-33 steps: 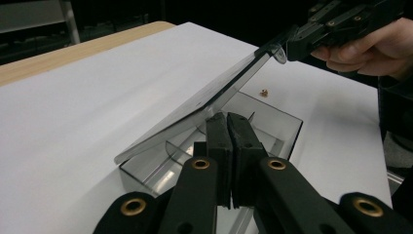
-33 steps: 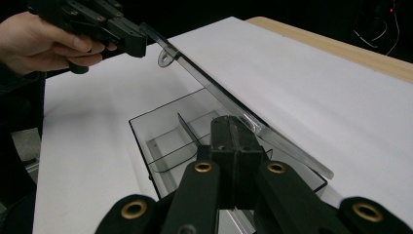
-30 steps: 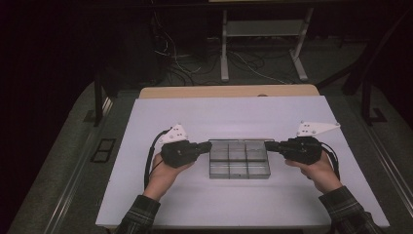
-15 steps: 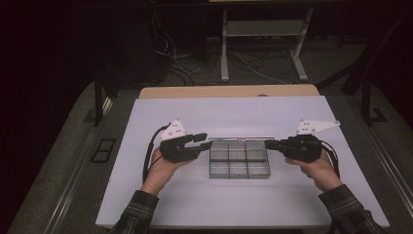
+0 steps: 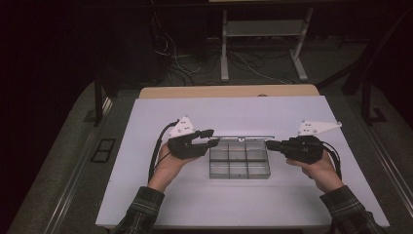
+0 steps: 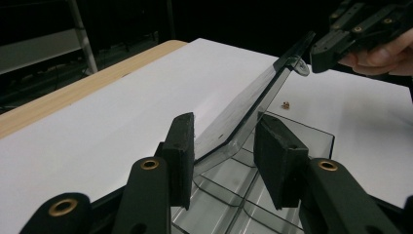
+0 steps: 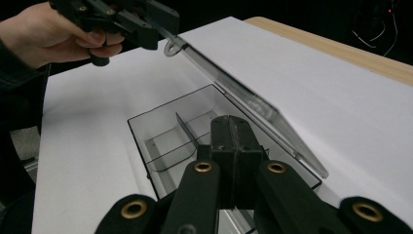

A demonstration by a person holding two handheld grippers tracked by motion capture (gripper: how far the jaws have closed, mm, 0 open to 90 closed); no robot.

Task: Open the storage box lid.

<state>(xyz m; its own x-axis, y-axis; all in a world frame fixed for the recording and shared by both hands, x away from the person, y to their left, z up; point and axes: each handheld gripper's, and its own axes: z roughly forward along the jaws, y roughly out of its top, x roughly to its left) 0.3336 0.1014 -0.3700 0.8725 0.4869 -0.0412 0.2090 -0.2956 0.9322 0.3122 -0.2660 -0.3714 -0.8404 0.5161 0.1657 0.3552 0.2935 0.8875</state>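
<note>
White table top (image 5: pixel 243 204), wooden edge (image 5: pixel 229 91), floor cables (image 5: pixel 253 61), metal stand (image 5: pixel 263 29)

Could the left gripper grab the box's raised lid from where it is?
Probably yes: the left gripper is open with the clear lid's corner already between its jaws, untouched, nothing blocking. The right gripper is shut on the compartment box's other end.

Between our left gripper's (image 6: pixel 224 161) pads the raised clear lid (image 6: pixel 253 102) stands edge-on, a gap on each side. Our right gripper (image 7: pixel 233 146) pinches the box's (image 5: pixel 238 163) near wall, its compartments lying ahead and the lid beyond them. Bare white table (image 5: pixel 243 204) lies free all around both.
</note>
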